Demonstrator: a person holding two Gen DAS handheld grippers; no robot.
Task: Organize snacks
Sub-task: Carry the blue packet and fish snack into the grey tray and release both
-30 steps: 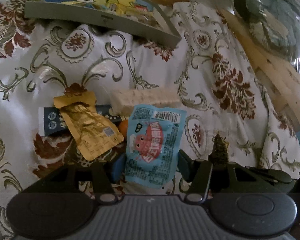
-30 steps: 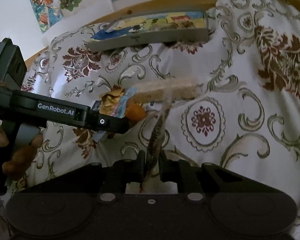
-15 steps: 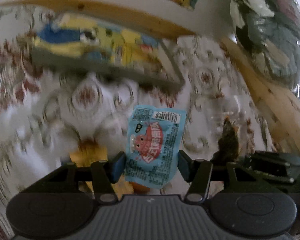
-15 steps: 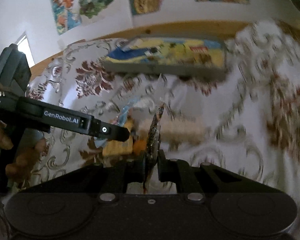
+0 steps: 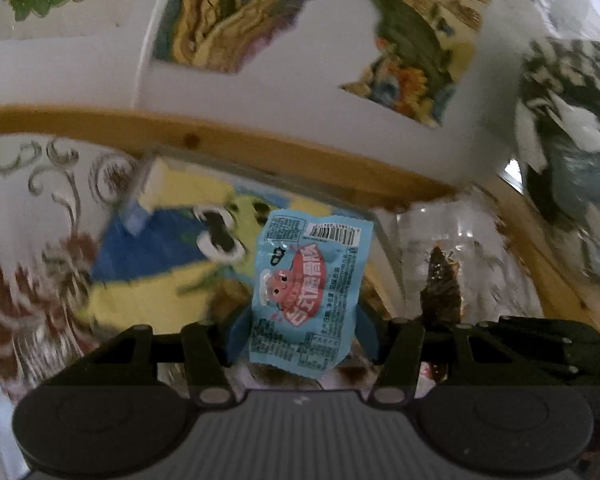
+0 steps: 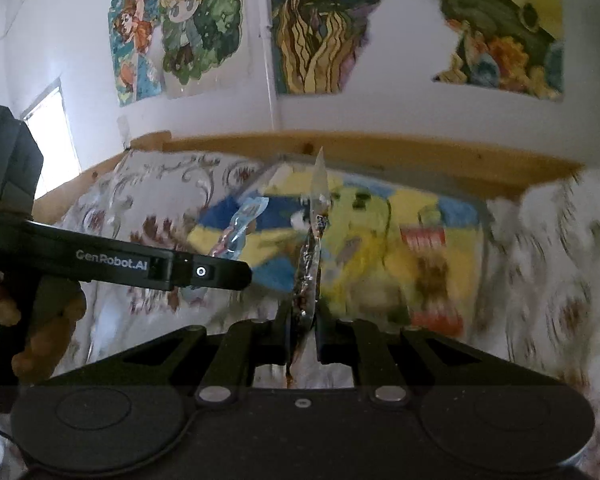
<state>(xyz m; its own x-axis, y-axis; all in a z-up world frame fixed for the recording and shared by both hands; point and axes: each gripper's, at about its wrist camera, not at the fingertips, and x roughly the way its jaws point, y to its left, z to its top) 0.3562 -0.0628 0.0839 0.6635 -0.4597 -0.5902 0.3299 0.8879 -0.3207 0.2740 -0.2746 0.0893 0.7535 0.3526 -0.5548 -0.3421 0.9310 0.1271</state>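
Left gripper (image 5: pixel 302 330): its jaws are closed on a light blue packet (image 5: pixel 308 292) and hold it upright, barcode at the top. From the right wrist view the same gripper (image 6: pixel 236 272) enters from 9 o'clock, with the packet (image 6: pixel 242 228) seen edge-on.
Right gripper (image 6: pixel 302 334): its jaws are pressed nearly together on a thin clear packet (image 6: pixel 312 248) with dark brown food inside. The packet stands upright, its clear tip at 12 o'clock. In the left wrist view this clear packet (image 5: pixel 440 288) is at 3 o'clock of the blue one, close beside it.
Hand (image 6: pixel 40 328): at 8 o'clock in the right wrist view, wrapped round the left gripper's handle.
Tray (image 6: pixel 380 240): a shallow grey tray with a yellow and blue cartoon lining, beyond both packets at 12 o'clock. It is blurred.
Cloth (image 5: pixel 40 240): white with brown and green scrollwork, under the tray.
Rail (image 6: pixel 380 152): a wooden rail along the far edge of the cloth.
Wall (image 6: pixel 340 112): white, with bright cartoon posters (image 6: pixel 180 28).
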